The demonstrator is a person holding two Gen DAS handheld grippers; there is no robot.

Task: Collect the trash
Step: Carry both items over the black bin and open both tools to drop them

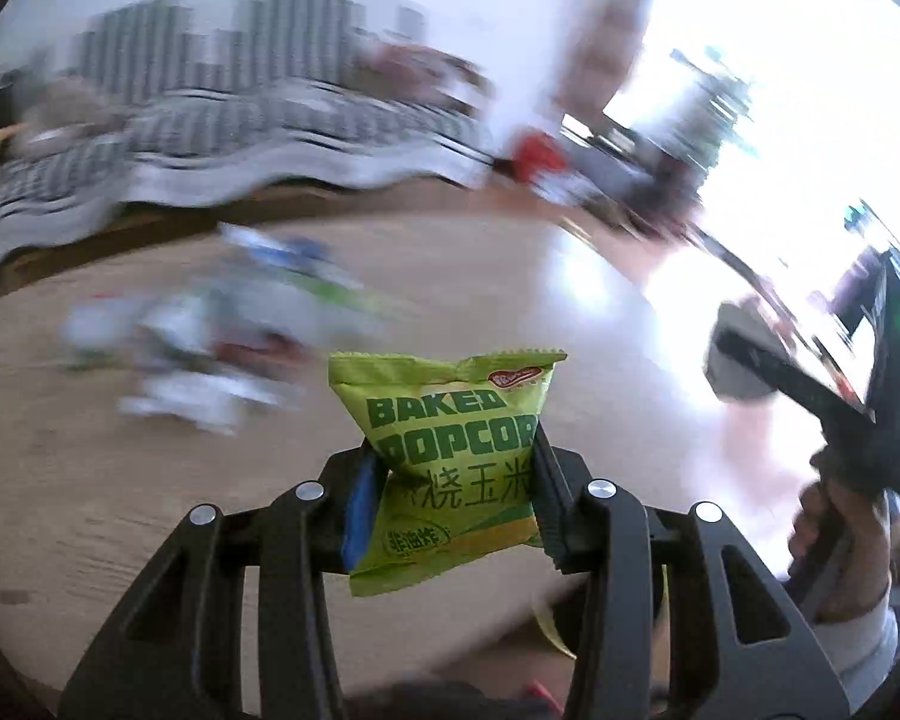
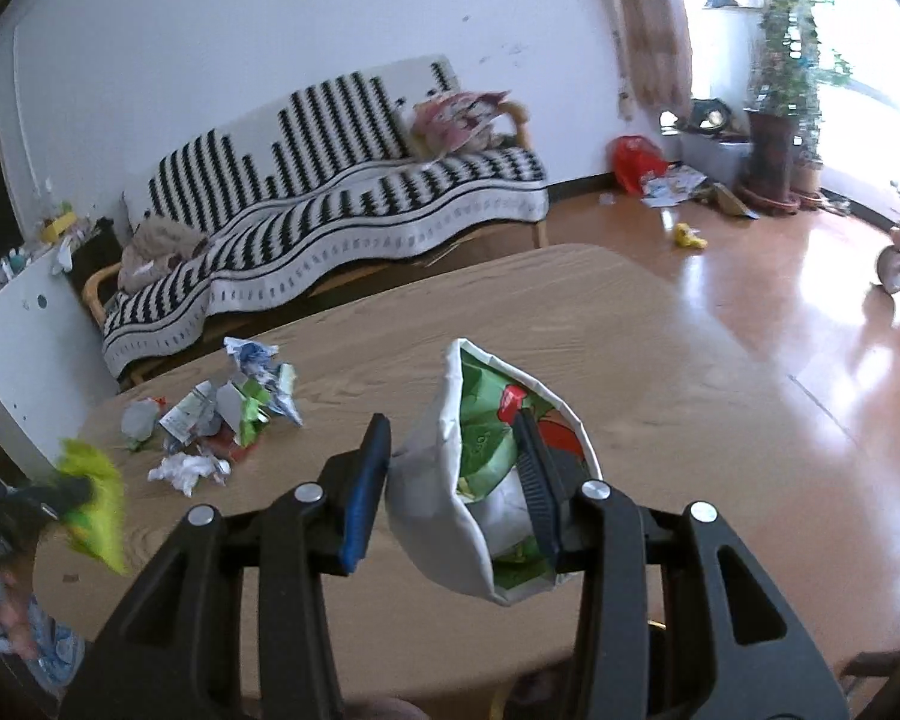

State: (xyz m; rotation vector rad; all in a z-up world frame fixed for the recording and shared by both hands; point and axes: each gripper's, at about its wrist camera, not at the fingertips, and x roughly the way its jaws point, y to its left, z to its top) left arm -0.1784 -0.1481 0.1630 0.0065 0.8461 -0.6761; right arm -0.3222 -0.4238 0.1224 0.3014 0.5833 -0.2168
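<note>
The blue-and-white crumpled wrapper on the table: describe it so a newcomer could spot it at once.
Start at the wooden table in front of the striped sofa. A litter pile lies on its left part. The blue-and-white wrapper sits at the pile's far end, nearest the sofa; it is the only blue-printed piece there, unlike the plain white paper ball at the near end.

White wall (image 2: 210, 30), striped sofa (image 2: 342, 192) — glossy wood floor (image 2: 750, 312), sunlit window (image 2: 870, 30)

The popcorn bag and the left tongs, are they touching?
Touching. The left wrist view shows the popcorn bag pinched between both fingers of the left tongs.
</note>
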